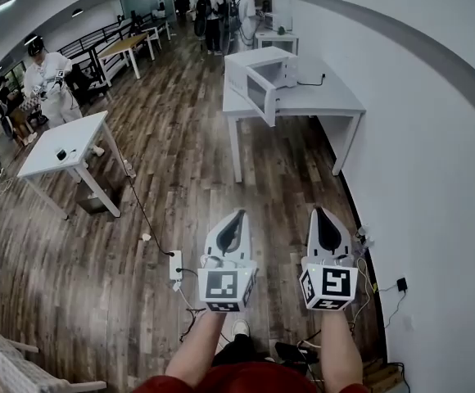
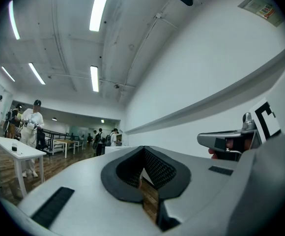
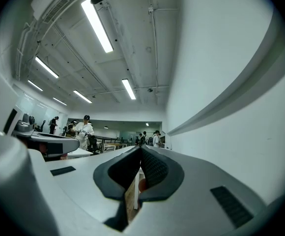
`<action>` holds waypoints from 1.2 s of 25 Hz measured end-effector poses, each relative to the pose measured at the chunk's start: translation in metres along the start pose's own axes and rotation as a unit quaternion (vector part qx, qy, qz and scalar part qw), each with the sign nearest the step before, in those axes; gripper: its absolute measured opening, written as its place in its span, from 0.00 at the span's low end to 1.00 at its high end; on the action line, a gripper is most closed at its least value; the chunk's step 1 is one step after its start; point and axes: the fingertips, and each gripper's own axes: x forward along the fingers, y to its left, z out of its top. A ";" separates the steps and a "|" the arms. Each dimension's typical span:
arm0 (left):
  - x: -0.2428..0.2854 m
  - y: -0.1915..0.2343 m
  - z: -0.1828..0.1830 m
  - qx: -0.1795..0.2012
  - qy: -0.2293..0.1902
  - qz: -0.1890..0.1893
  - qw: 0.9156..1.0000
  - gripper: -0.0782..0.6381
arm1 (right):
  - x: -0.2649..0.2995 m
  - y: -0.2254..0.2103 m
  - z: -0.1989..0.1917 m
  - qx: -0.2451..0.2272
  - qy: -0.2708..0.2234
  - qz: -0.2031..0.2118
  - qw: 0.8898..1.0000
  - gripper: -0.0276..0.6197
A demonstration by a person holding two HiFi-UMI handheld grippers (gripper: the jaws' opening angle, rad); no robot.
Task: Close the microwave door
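A white microwave [image 1: 272,65] stands on a white table [image 1: 327,101] against the right wall, far ahead of me in the head view. Its door [image 1: 261,97] hangs open, swung out toward the room. My left gripper [image 1: 238,214] and right gripper [image 1: 320,210] are held side by side low in the head view, well short of the table and pointing toward it. Both have their jaws shut with nothing between them. In the left gripper view the left gripper [image 2: 143,149] blocks most of what lies ahead, and the right gripper [image 3: 140,149] does the same in the right gripper view.
Another white table [image 1: 61,150] stands to the left. A power strip [image 1: 176,266] and cables lie on the wood floor just ahead of my feet. The white wall [image 1: 434,178] runs along the right. A person in white [image 1: 49,76] and others stand farther off.
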 end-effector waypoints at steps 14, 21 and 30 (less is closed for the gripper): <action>0.087 0.102 -0.005 0.002 -0.018 -0.015 1.000 0.15 | 0.127 0.036 -0.004 -0.015 -0.012 -0.010 1.000 0.08; 0.125 0.117 -0.017 -0.007 -0.014 -0.018 1.000 0.15 | 0.167 0.028 -0.016 -0.017 -0.007 -0.013 1.000 0.08; 0.213 0.105 -0.028 -0.003 -0.015 -0.019 1.000 0.15 | 0.236 -0.027 -0.037 -0.016 -0.009 -0.007 1.000 0.08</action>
